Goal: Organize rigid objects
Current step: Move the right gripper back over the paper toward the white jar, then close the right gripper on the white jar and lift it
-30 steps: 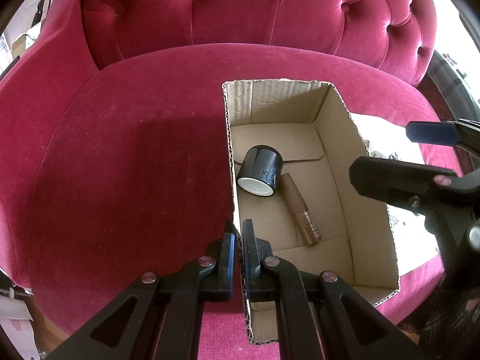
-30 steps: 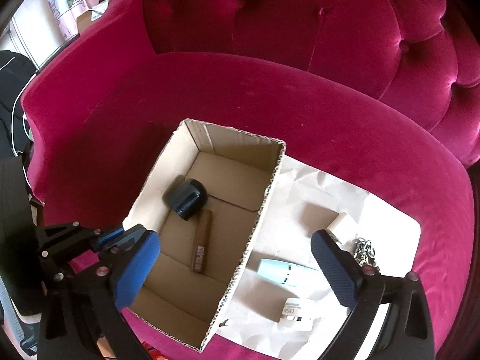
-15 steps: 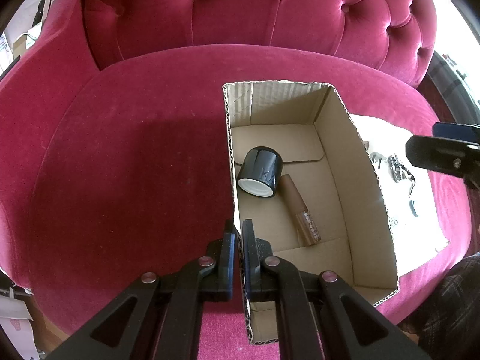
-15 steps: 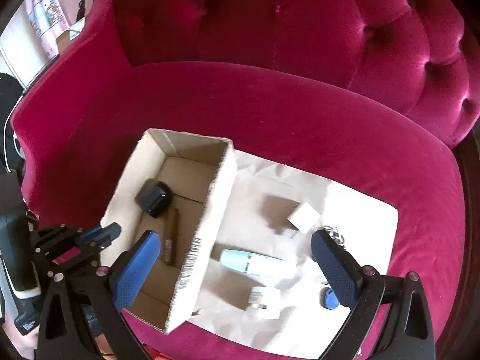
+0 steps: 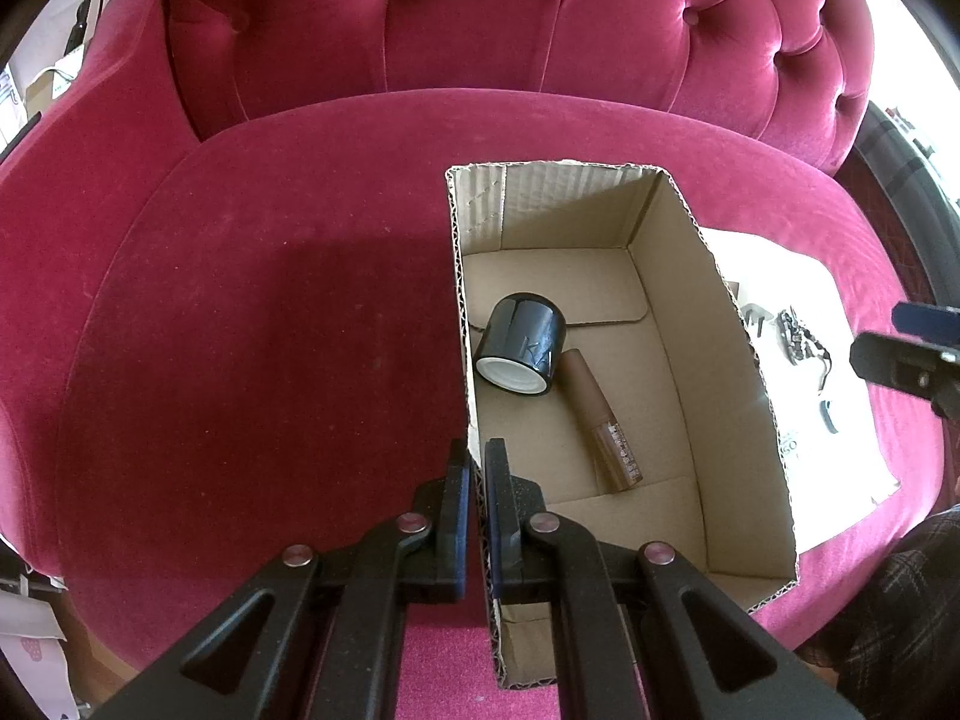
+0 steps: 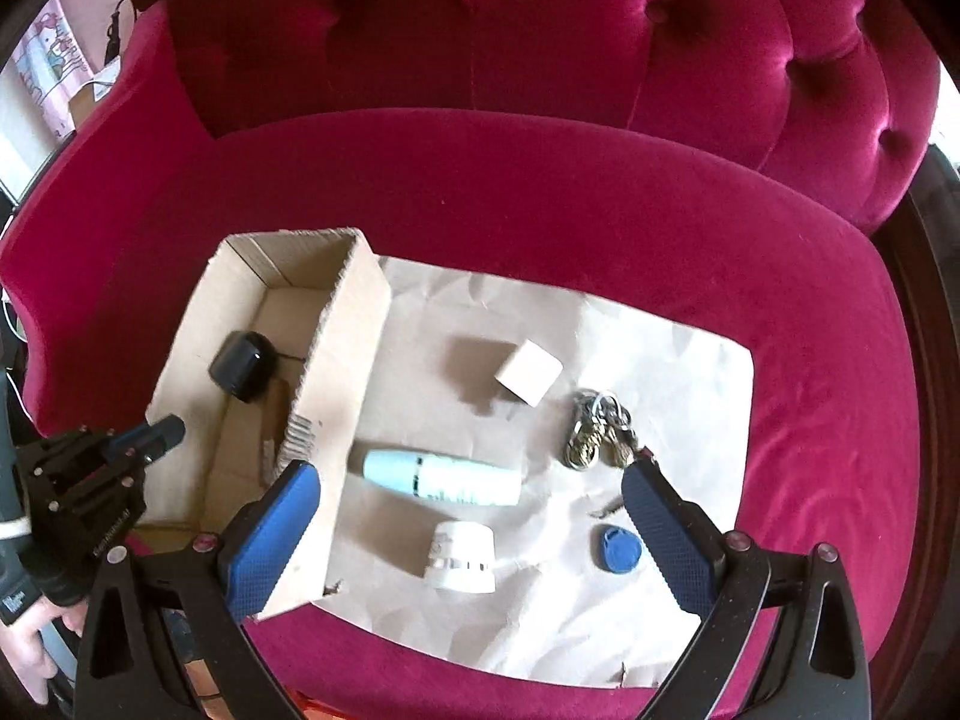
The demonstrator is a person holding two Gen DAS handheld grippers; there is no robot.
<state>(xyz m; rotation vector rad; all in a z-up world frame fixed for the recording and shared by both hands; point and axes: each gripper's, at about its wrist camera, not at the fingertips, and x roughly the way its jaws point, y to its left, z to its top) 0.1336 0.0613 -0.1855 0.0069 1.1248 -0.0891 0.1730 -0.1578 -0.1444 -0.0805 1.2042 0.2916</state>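
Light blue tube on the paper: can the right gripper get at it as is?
Probably yes. The right gripper has its jaws wide open above the light blue tube, which lies flat with nothing on it; the white jar sits close.

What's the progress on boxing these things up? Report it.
Done: the black jar and brown tube lie in the cardboard box. In hand: the left gripper is clamped on the box's wall; the right gripper hangs open, empty. Left on the paper: pale blue tube, white jar, cube, keys, blue fob.

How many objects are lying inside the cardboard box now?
2: a black jar on its side near the left wall, and a brown tube beside it, touching. Nothing else shows inside.
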